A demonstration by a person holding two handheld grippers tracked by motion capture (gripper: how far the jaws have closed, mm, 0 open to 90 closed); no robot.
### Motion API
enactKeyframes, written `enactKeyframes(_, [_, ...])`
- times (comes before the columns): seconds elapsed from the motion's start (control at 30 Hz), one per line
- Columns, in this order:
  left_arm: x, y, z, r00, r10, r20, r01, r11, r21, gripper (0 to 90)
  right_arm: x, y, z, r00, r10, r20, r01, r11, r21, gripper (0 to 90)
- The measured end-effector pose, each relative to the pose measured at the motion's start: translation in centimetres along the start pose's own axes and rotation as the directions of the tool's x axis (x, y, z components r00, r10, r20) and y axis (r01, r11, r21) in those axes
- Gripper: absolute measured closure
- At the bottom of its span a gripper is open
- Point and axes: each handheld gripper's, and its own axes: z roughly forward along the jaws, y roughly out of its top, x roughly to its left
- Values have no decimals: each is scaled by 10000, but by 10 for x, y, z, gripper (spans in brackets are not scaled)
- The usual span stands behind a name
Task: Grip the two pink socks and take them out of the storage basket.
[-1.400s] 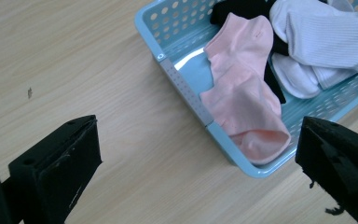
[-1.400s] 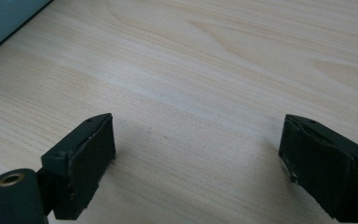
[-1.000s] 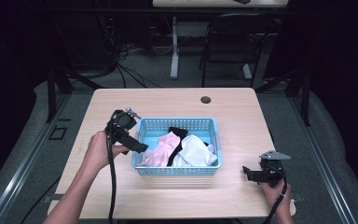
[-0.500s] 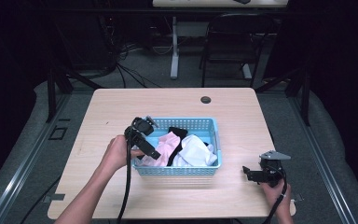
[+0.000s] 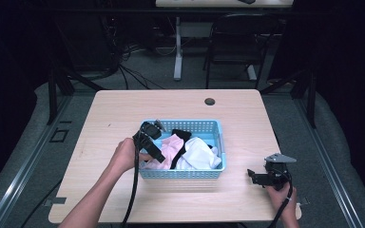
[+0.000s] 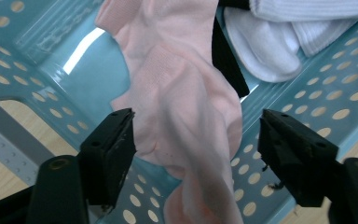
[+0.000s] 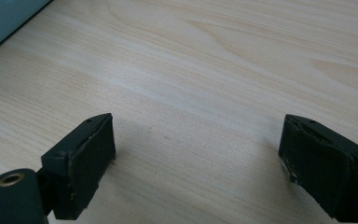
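Observation:
A light blue perforated basket point(image 5: 221, 142) stands mid-table and holds a pink sock point(image 5: 170, 146), a white sock point(image 5: 200, 154) and a black one point(image 5: 183, 136). My left gripper point(image 5: 159, 156) dips into the basket's left end. In the left gripper view its jaws have just been closing and straddle the pink sock point(image 6: 182, 107); its tip point(image 6: 196, 126) is over the cloth, with a gap still showing beside the right pad point(image 6: 284, 140). The white sock point(image 6: 270, 37) and black sock point(image 6: 226, 63) lie beyond. My right gripper point(image 5: 253, 176) rests open near the table's front right, over bare wood point(image 7: 198, 126).
A small black round cap point(image 5: 209, 101) sits in the table's far middle. A chair point(image 5: 240, 42) and desk legs stand behind the table on the dark floor. The basket's front wall point(image 6: 307, 93) lies close under the left jaws.
The left hand moved right from beside the basket and sank into its left end, over the pink sock. Its jaws are narrower. The right hand kept still.

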Motion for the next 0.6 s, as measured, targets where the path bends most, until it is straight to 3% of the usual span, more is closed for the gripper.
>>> enactKeyframes(0.13, [0, 0, 7, 10000, 27, 44, -29, 9994, 359, 357, 0, 0, 0, 10000, 1, -3, -1, 10000, -3, 101])
enactKeyframes(0.33, [-1, -3, 16, 10000, -15, 86, 10, 9986, 532, 461, 0, 0, 0, 10000, -5, -5, 5, 10000, 4, 101])
enactKeyframes(0.6, [-4, -3, 22, 9999, 4, -167, 10, 9965, 831, 693, 0, 0, 0, 10000, -6, -5, 6, 10000, 5, 101])
